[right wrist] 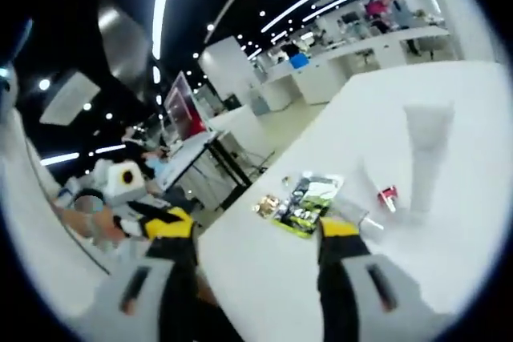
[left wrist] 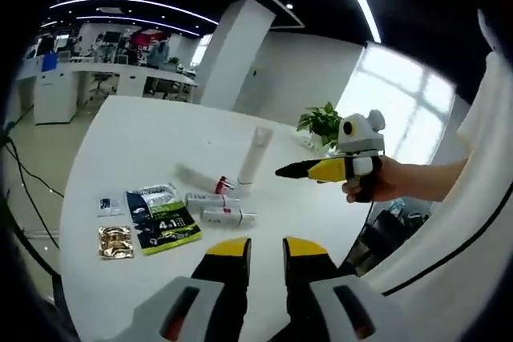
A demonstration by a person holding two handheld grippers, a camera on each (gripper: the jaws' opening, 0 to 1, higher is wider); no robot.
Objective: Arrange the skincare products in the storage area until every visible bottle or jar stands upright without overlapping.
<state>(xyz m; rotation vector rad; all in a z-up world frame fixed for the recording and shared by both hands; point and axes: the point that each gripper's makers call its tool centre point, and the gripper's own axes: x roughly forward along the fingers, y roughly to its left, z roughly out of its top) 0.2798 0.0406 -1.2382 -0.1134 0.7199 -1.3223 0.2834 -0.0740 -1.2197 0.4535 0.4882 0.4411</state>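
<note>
office space all around, open plan, dark ceiling with long curved light strips (left wrist: pixel 136 7), a big white column (left wrist: pixel 232 54), white desks far back and a bright window (left wrist: pixel 397 98) on the right. largest thing up close is the round white table (left wrist: pixel 120 142), glossy and mostly bare.

in the left gripper view the skincare stuff sits near the middle of the table: a tall white tube (left wrist: pixel 255 158) standing upright on its cap, and just left of it a few small bottles (left wrist: pixel 215 202) lying on their sides, close together, one with a red cap (left wrist: pixel 224 185). further left are flat sachets, a dark green one (left wrist: pixel 164 223), a gold one (left wrist: pixel 115 241) and a small pale one (left wrist: pixel 109 206). a little green plant (left wrist: pixel 322 122) sits at the far edge.

left gripper (left wrist: pixel 264 258) hovers over the near table edge, jaws a narrow gap apart, holding nothing. right gripper (left wrist: pixel 282 171) comes in from the right in a hand (left wrist: pixel 377 180), pointing at the tube; can't tell its gap there.

right gripper view: its jaws (right wrist: pixel 256 230) stand wide, empty, with the tube (right wrist: pixel 425 158) to the right.
</note>
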